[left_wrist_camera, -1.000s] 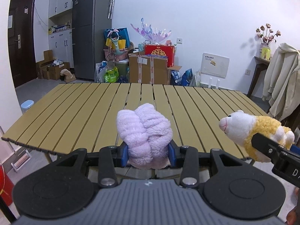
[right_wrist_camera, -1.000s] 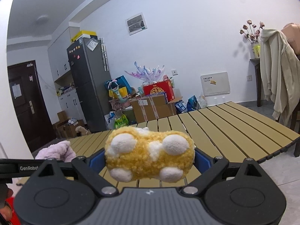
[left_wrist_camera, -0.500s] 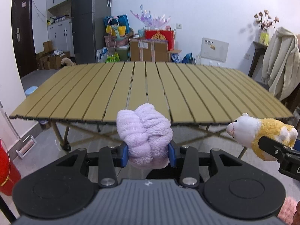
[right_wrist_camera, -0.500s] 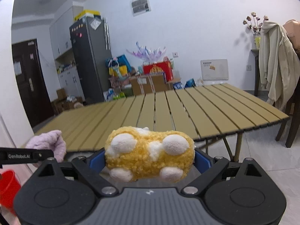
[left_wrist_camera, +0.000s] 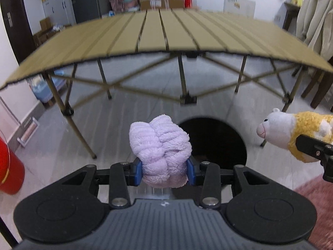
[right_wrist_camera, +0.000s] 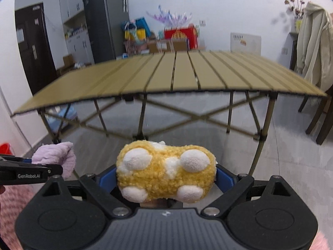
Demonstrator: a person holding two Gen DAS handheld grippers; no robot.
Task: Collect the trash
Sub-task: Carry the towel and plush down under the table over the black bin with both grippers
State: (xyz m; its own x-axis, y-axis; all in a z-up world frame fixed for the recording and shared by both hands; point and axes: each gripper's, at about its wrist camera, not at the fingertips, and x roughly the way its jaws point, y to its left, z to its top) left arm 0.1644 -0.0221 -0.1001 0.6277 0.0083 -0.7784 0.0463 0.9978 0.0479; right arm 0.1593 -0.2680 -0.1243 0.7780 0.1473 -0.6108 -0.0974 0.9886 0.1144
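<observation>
My left gripper is shut on a bunched lilac fluffy cloth, which bulges above its blue pads. Just beyond the cloth, on the floor, gapes the round dark mouth of a black bin. My right gripper is shut on a yellow and white plush toy, gripped across its body. In the left wrist view that plush toy shows its white head at the right edge. The right wrist view has the lilac cloth at its left, in the left gripper.
A tan slatted folding table on crossed legs stands ahead, its front edge now above both grippers. A red bucket sits on the floor at the left. Chairs and a hanging coat are on the right; boxes and a fridge line the back wall.
Both grippers have sunk from above the tabletop to below its front edge and tipped downward, each still holding its item. The black bin has come into view under the left gripper.
</observation>
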